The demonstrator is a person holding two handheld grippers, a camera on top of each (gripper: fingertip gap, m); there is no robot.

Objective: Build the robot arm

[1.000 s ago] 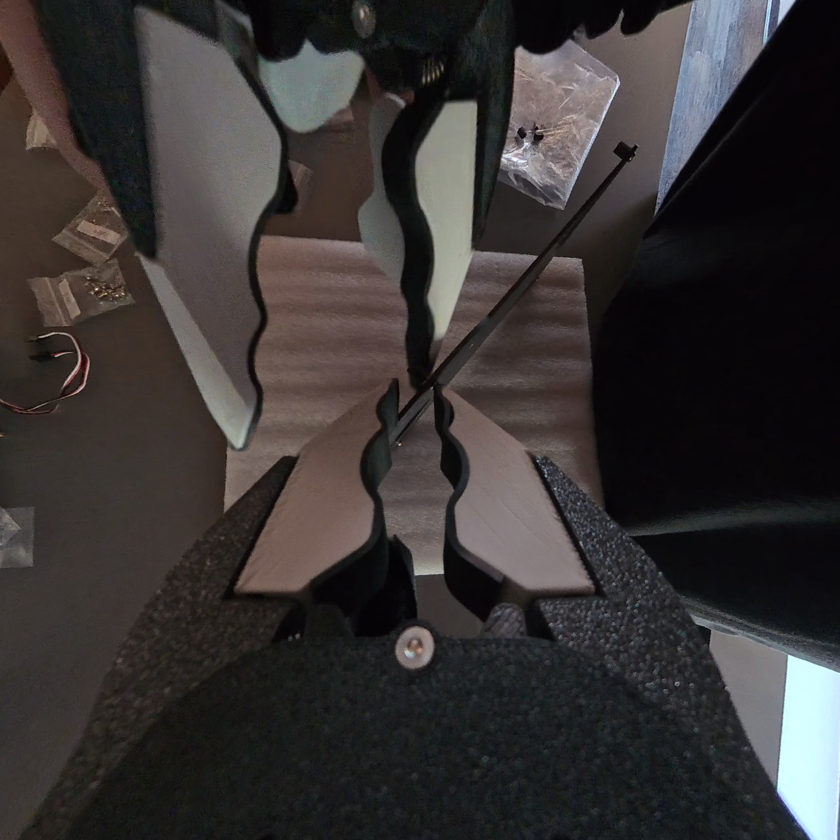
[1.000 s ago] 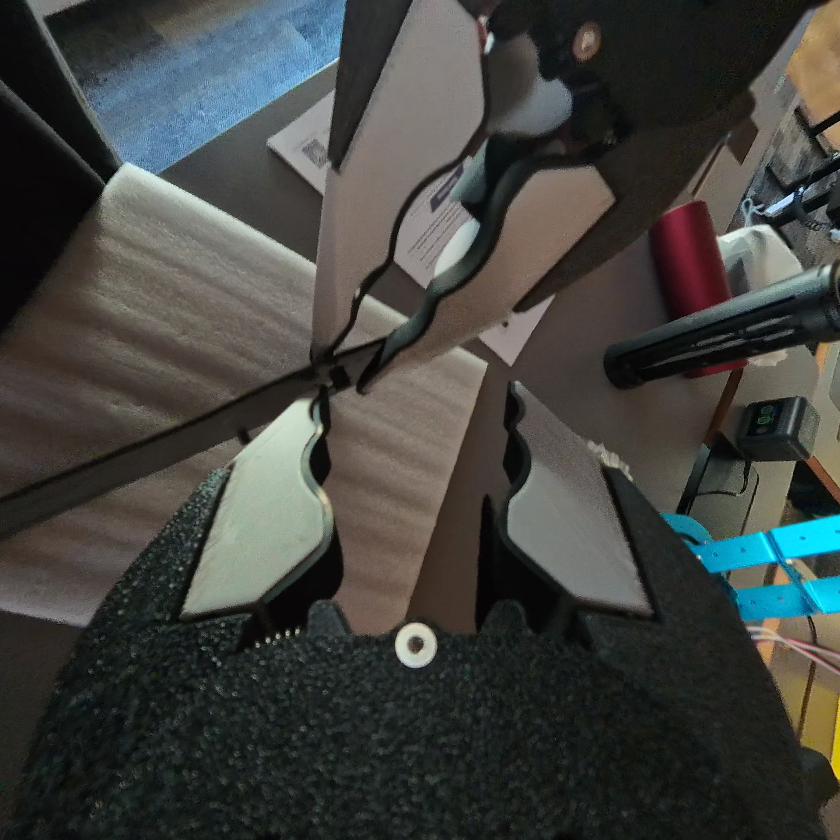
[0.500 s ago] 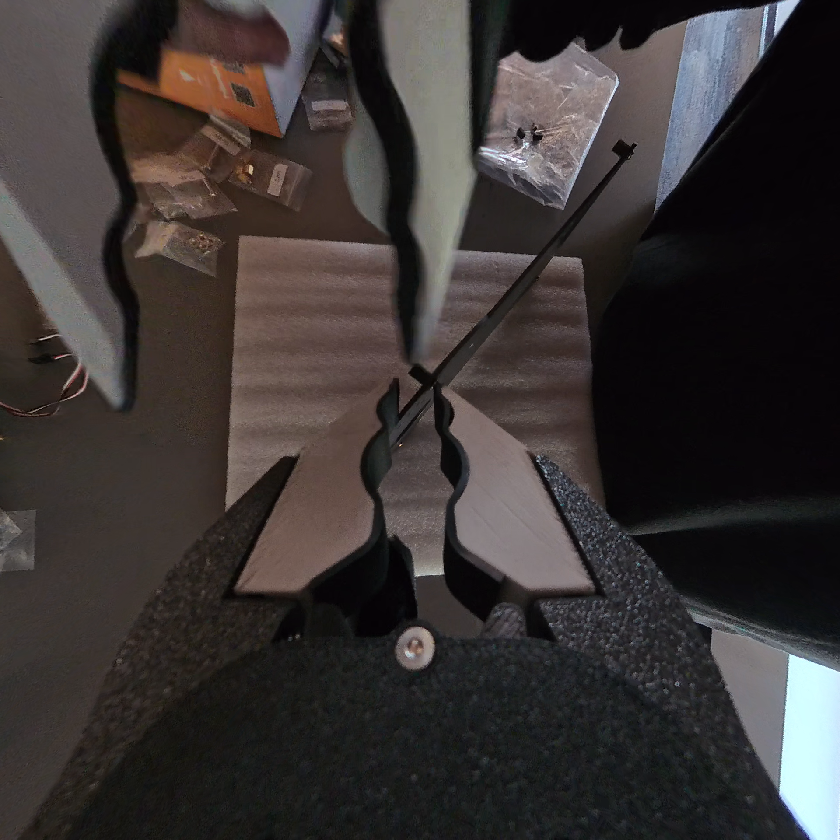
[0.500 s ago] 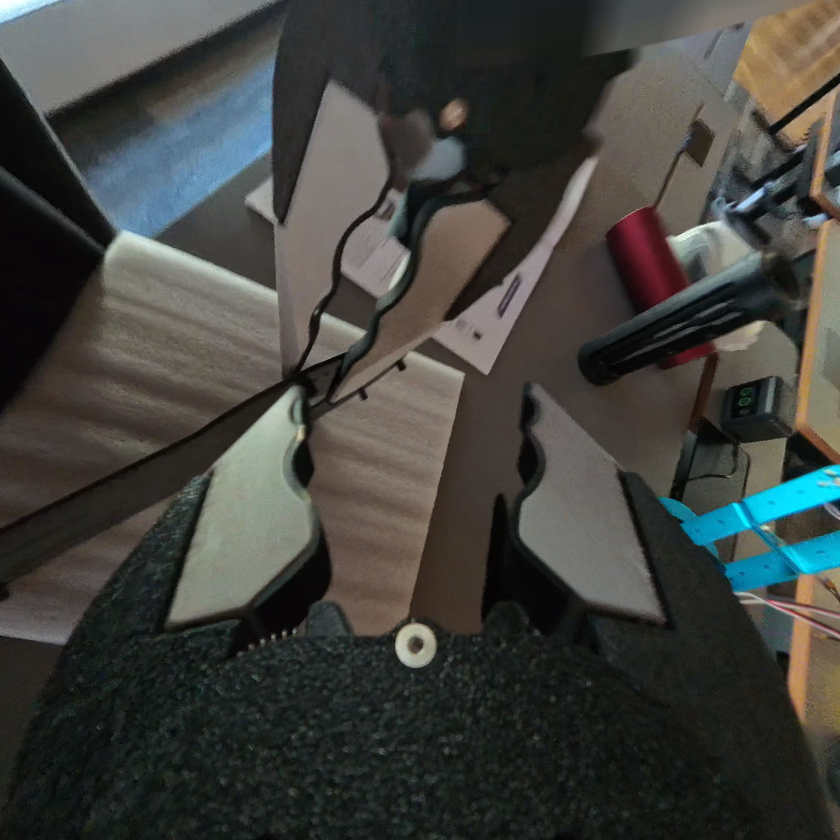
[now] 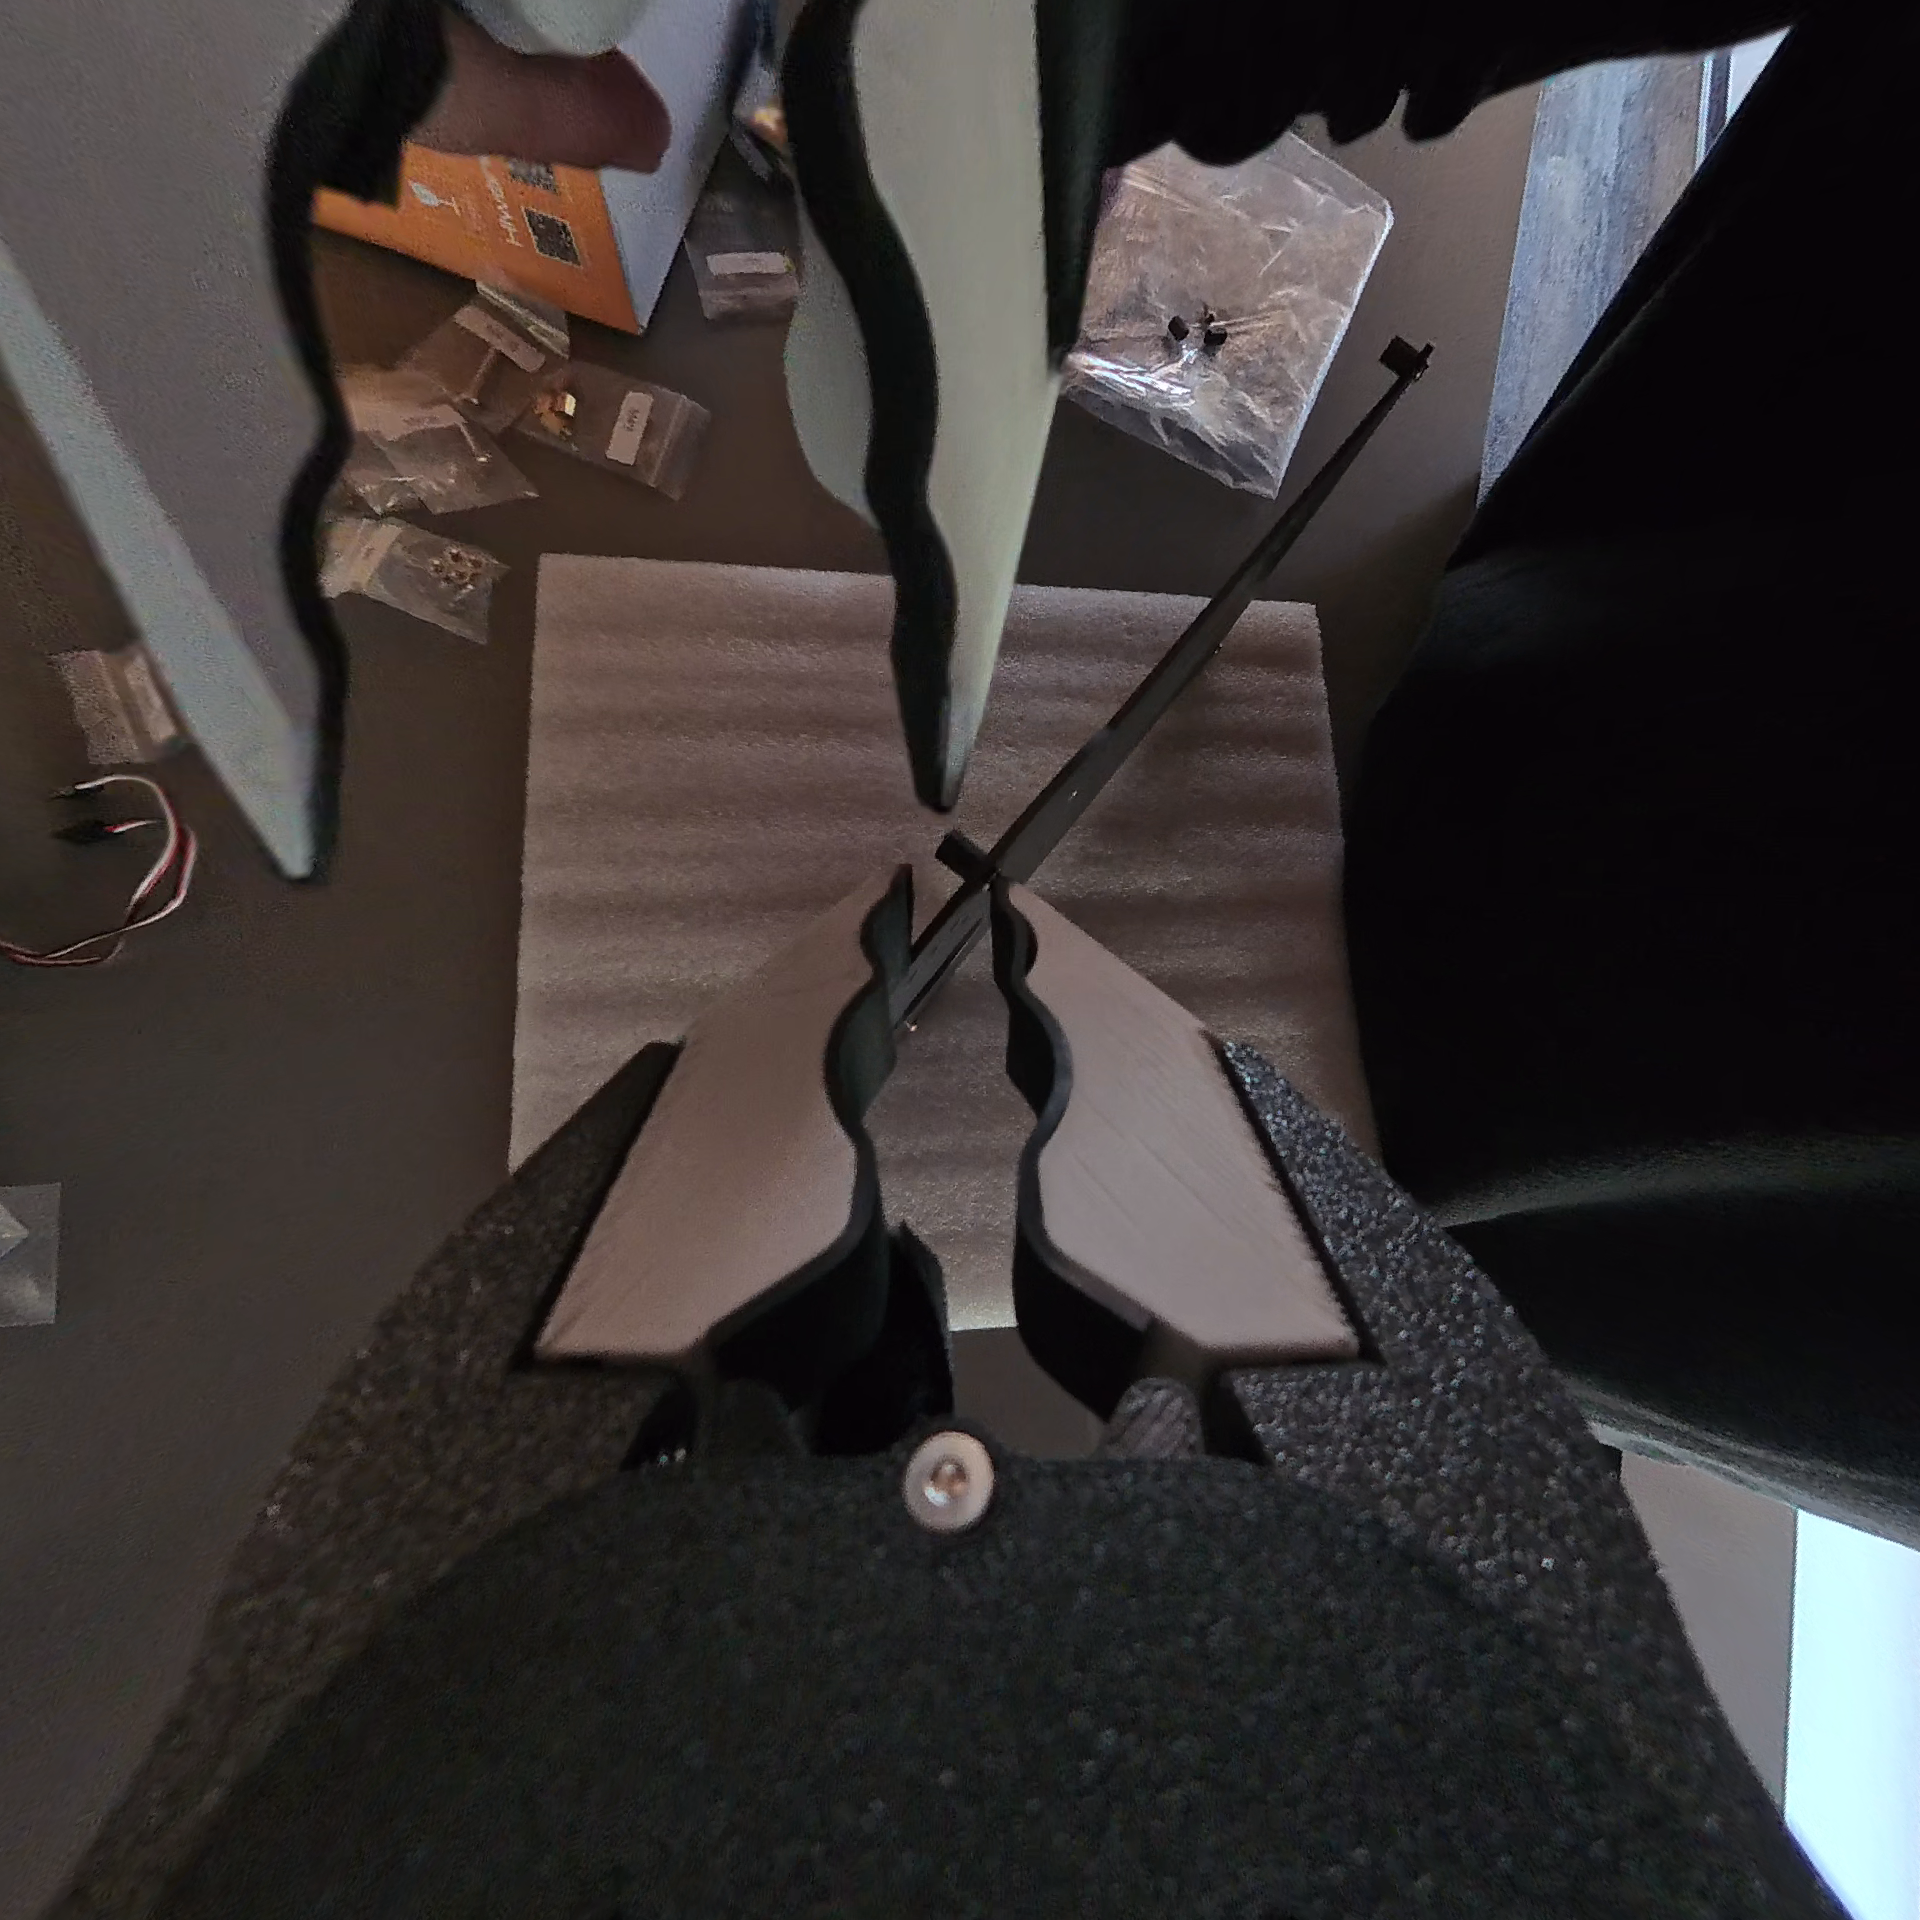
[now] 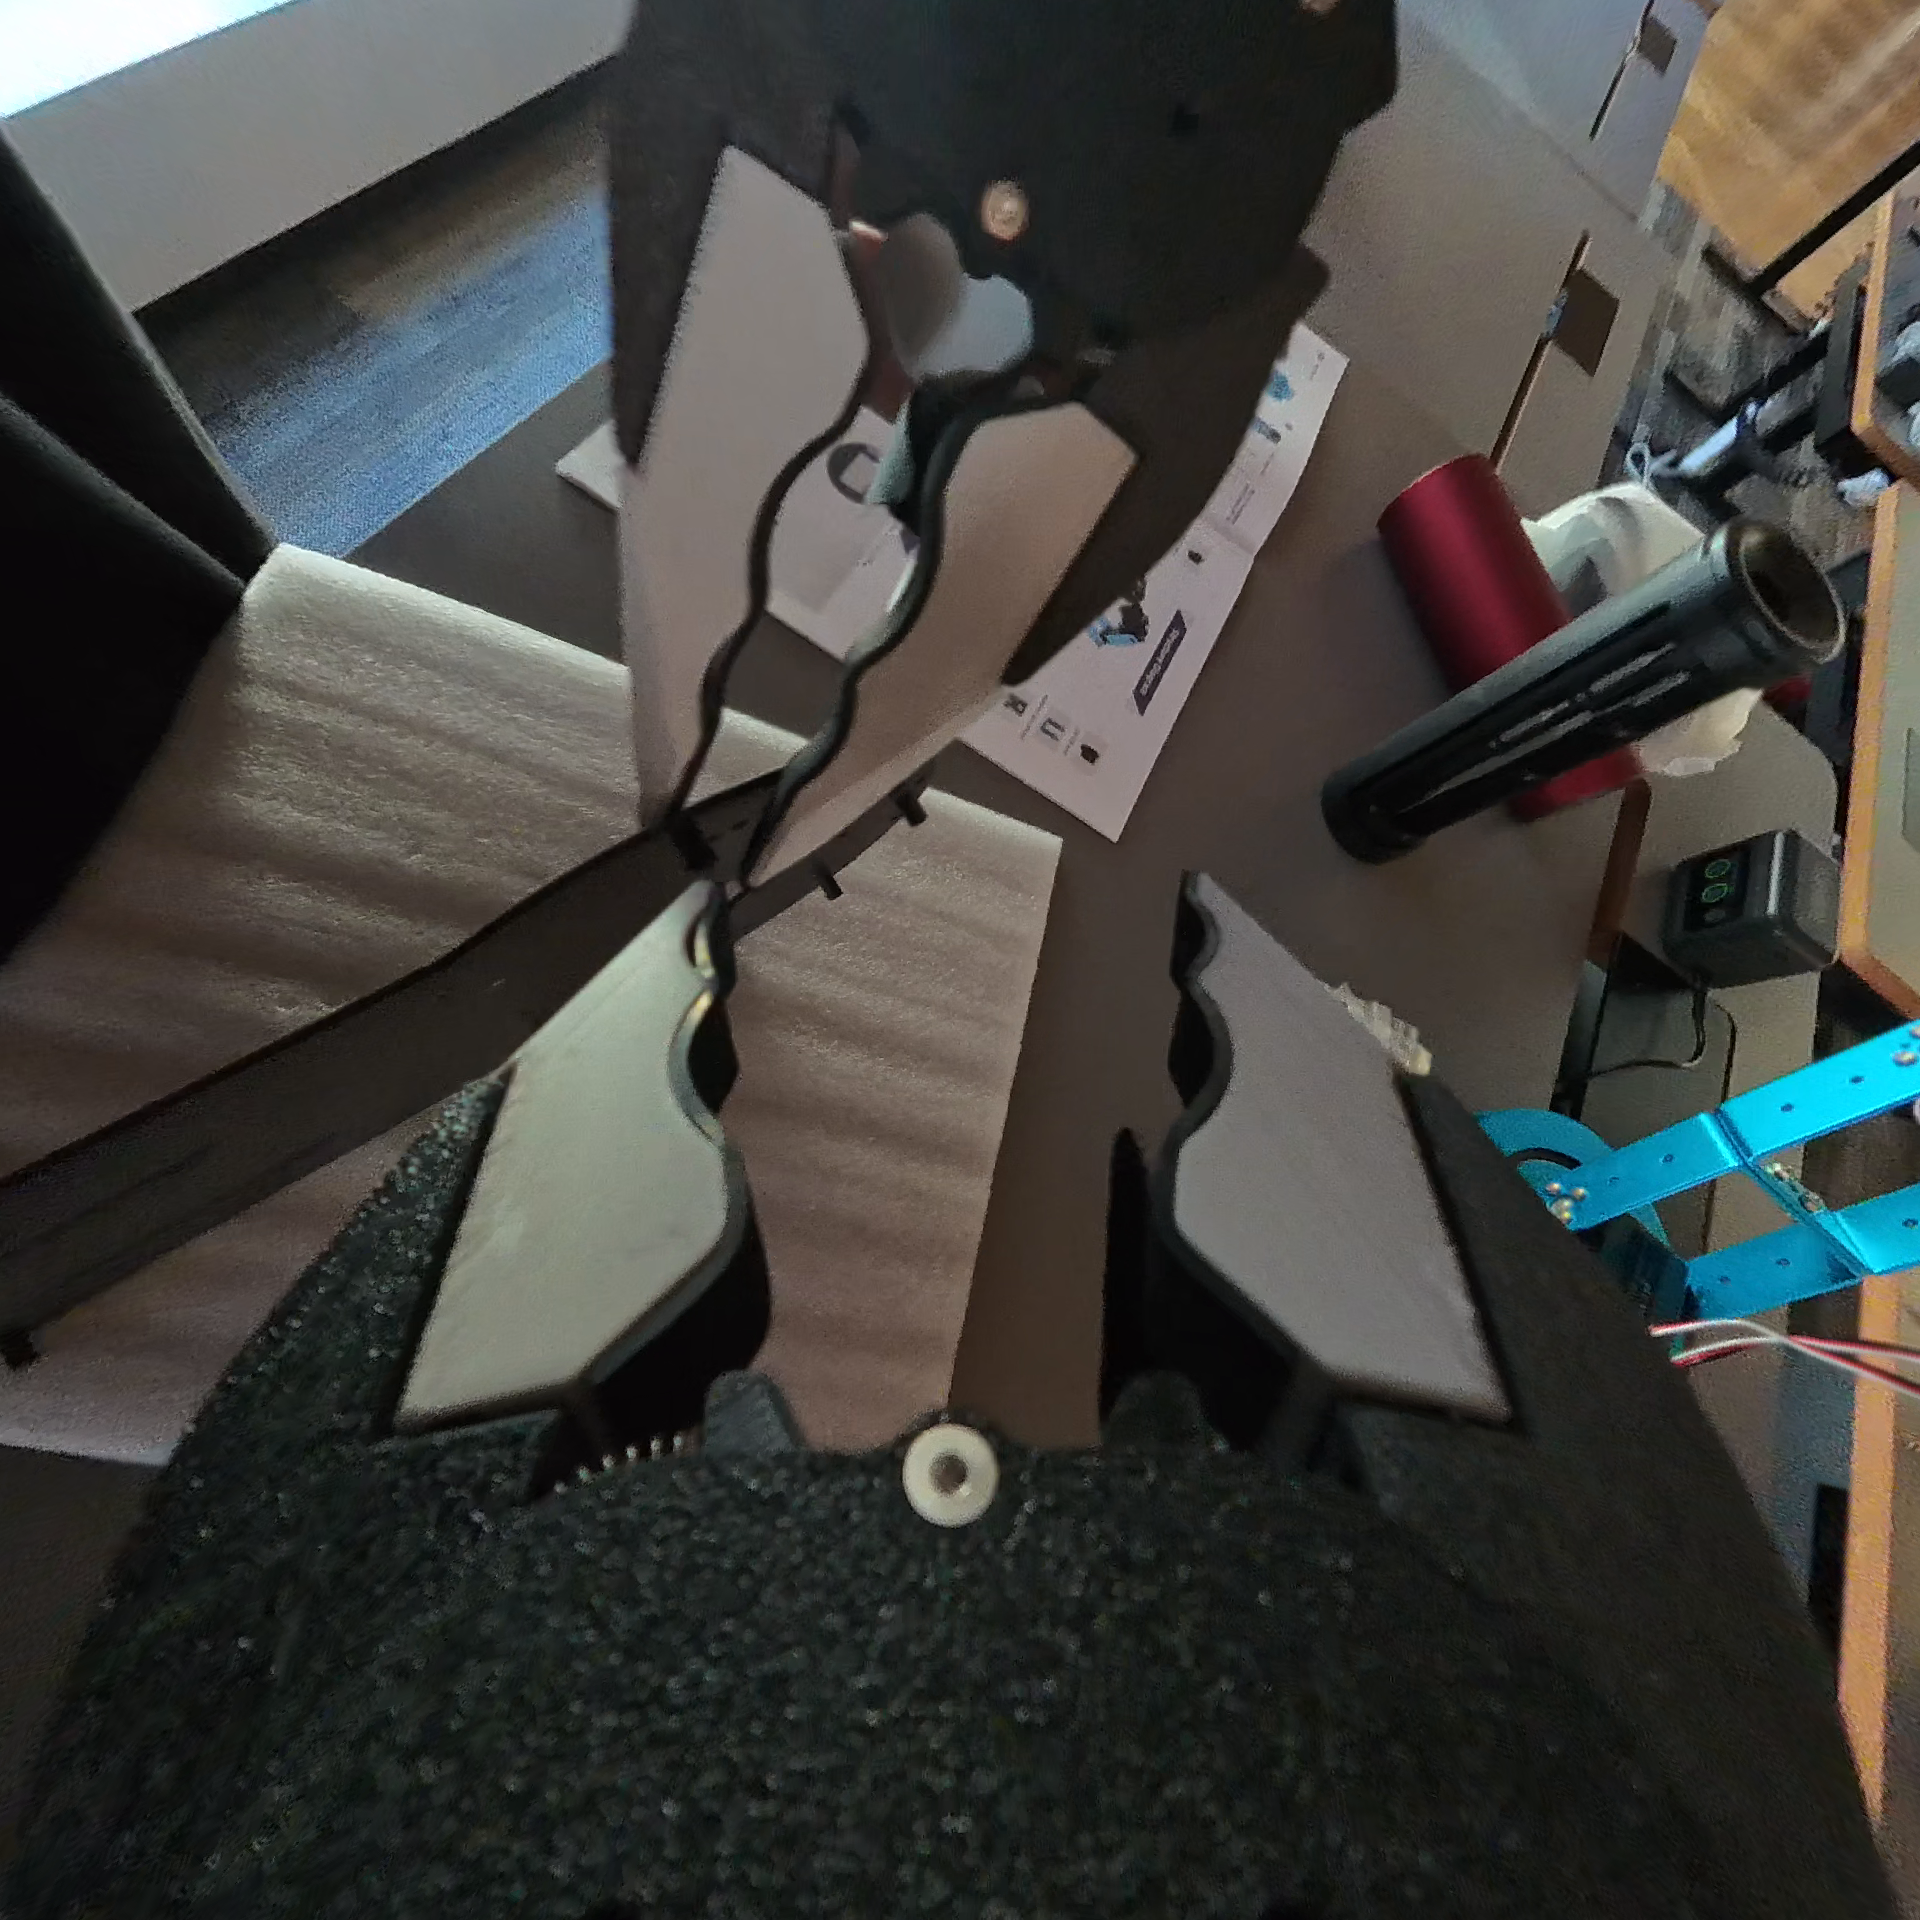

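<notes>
My left gripper [image 5: 951, 904] is shut on a long thin black strip [image 5: 1195, 665] and holds it above a white foam sheet [image 5: 727, 779]. The strip runs up and right to a small square end. My right gripper [image 5: 623, 831] hangs open opposite it, one fingertip [image 5: 935, 769] just above the strip's gripped end. In the right wrist view my right gripper [image 6: 951, 899] is open and empty. Its left fingertip [image 6: 712, 925] is at the strip [image 6: 312, 1039], right beside the left gripper [image 6: 717, 831]. The foam sheet [image 6: 364, 748] lies below.
Bags of small parts [image 5: 1226, 343], an orange box [image 5: 488, 229] and loose wires [image 5: 125, 873] lie beyond and left of the foam. A large dark object [image 5: 1662, 727] stands at its right. A leaflet [image 6: 1143, 644], red cylinder [image 6: 1475, 561], black tube [image 6: 1579, 686] and blue bracket [image 6: 1714, 1174] are nearby.
My right gripper has drawn back and up from the strip, staying open. My left gripper has kept still, shut on the strip.
</notes>
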